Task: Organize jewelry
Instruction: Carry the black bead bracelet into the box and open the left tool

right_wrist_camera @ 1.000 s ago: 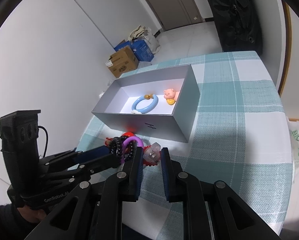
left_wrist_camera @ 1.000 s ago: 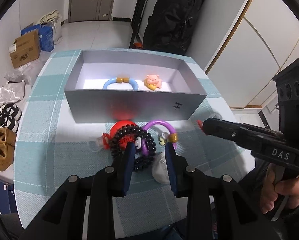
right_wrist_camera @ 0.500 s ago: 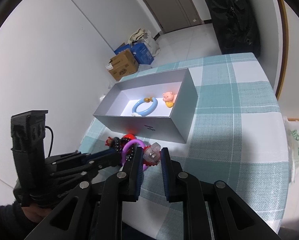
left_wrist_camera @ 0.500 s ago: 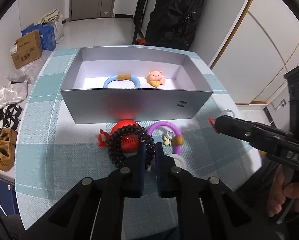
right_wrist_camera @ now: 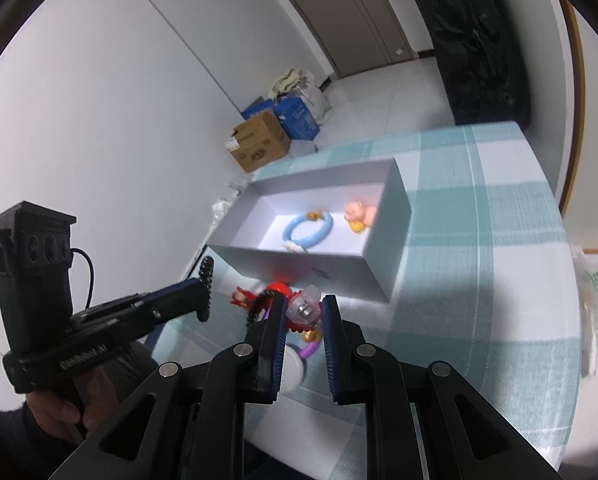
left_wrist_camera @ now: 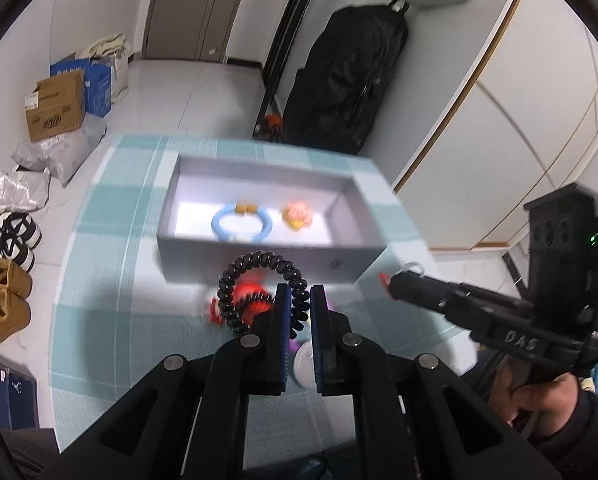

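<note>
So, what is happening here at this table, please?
A person sorts trinkets into a grey box. The left gripper pinches a black coil bracelet in front of the box. The right gripper holds a clear plastic piece. A blue ring and a pink pig charm lie inside the box.

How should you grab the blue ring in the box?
The blue ring lies flat on the floor of the grey box, so I would come straight down from above and pinch the plain blue band, one finger inside the hoop, away from the gold beads.
</note>
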A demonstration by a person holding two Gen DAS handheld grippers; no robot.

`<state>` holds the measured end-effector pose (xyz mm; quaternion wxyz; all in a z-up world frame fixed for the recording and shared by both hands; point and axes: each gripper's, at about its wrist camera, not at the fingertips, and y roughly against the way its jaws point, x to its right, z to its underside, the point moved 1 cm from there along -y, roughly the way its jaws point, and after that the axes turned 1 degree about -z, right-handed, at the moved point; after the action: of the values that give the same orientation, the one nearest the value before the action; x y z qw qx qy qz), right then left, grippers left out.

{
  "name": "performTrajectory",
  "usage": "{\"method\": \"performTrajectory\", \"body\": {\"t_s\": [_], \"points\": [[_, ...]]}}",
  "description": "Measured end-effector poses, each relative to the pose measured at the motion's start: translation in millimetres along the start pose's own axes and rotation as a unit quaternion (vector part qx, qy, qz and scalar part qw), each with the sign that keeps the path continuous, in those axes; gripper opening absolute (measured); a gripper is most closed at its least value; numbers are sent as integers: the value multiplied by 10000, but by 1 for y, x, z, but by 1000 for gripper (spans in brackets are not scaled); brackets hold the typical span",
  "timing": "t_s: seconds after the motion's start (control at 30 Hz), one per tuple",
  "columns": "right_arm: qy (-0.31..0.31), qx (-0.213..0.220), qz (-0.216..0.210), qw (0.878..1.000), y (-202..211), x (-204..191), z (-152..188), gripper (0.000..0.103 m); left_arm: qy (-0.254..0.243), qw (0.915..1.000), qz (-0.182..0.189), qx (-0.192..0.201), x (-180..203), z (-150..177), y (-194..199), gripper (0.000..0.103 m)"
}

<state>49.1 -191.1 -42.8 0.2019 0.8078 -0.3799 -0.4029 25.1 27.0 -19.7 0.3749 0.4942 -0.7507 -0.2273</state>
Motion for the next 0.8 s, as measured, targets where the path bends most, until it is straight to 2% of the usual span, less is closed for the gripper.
{"method": "performTrajectory", "body": {"t_s": [0.4,0.63,0.8], "points": [[205,130,-111,9996,-9,-11,-54,16,40,9999,115,2,-9,-43,-20,5],[202,4,-145,9997,-35,-4,-80,16,98,9996,218,-154,-21,-60,-44,5],[190,-177,-192,9995,-54,4,-85,16,200,9988,349,-293,-31,-62,-57,5]]}}
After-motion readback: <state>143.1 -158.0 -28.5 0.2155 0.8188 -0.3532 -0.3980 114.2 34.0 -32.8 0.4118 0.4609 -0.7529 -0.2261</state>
